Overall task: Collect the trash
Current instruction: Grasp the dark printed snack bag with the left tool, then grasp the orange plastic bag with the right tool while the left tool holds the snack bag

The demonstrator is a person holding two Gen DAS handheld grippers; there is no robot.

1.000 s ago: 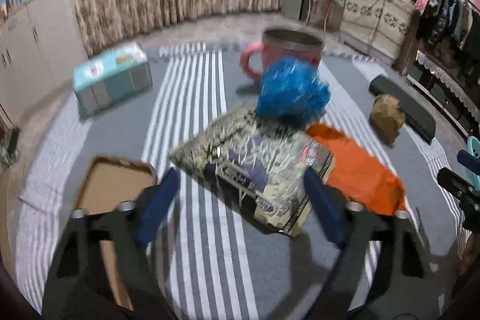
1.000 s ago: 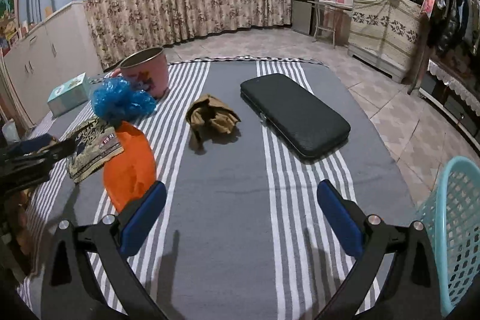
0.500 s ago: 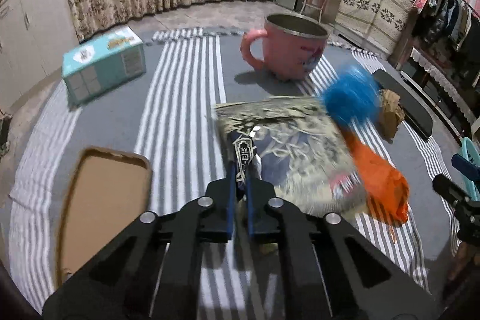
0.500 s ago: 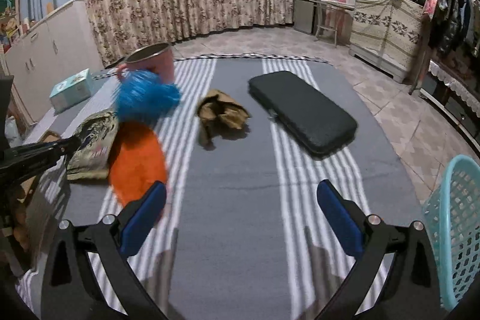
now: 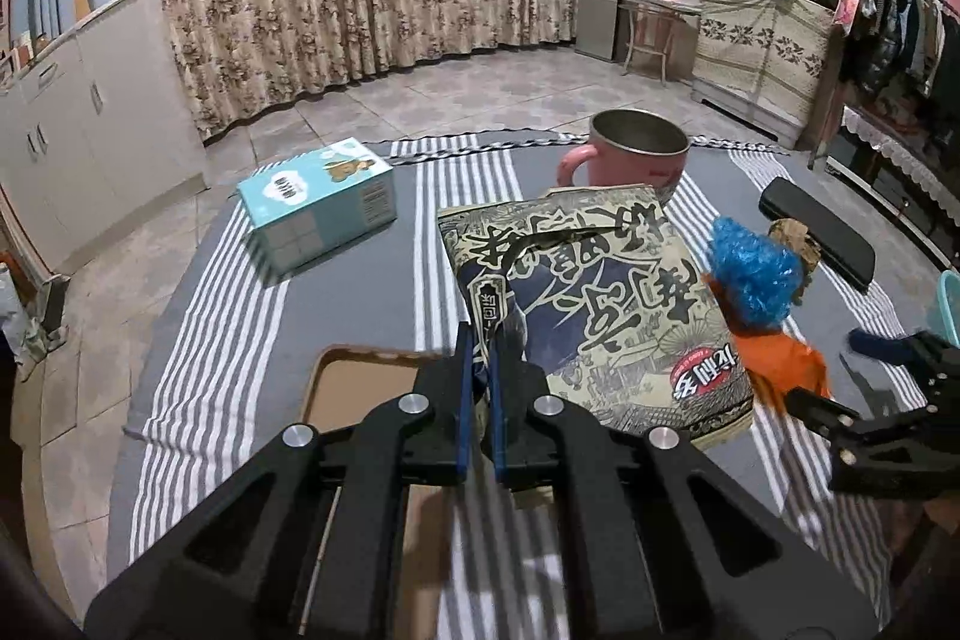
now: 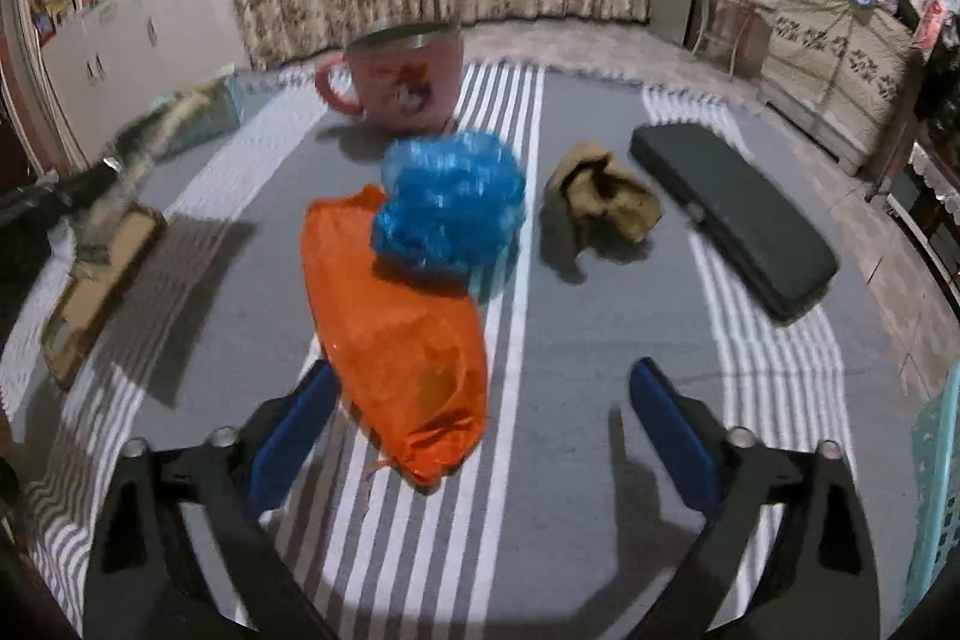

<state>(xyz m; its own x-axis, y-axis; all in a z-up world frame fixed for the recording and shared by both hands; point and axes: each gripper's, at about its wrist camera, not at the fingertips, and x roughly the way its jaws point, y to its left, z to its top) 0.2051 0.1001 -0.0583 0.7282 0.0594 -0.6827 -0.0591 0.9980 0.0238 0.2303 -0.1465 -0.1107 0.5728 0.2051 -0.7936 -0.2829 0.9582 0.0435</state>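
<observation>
My left gripper (image 5: 478, 340) is shut on the near corner of a patterned snack bag (image 5: 600, 304), which hangs lifted and tilted above the striped mat. Beside it lie an orange plastic bag (image 5: 780, 370) and a crumpled blue plastic wad (image 5: 753, 280). In the right wrist view my right gripper (image 6: 480, 382) hovers low over the near end of the orange bag (image 6: 396, 340), and its jaws are closing. The bag lies between the fingers toward the left one, and the pads do not press on it. The blue wad (image 6: 450, 208) rests on the bag's far end. Crumpled brown paper (image 6: 594, 202) lies to the right.
A pink mug (image 6: 408, 82) stands at the back of the grey striped mat (image 6: 570, 460). A teal box (image 5: 318, 202) sits at the left, a cardboard piece (image 5: 360, 394) below my left gripper, a black case (image 6: 732, 214) at the right, and a teal basket (image 6: 936, 490) at the right edge.
The left gripper shut on the snack bag's corner and raised it. The right gripper moved left, down over the orange bag, and its jaws narrowed.
</observation>
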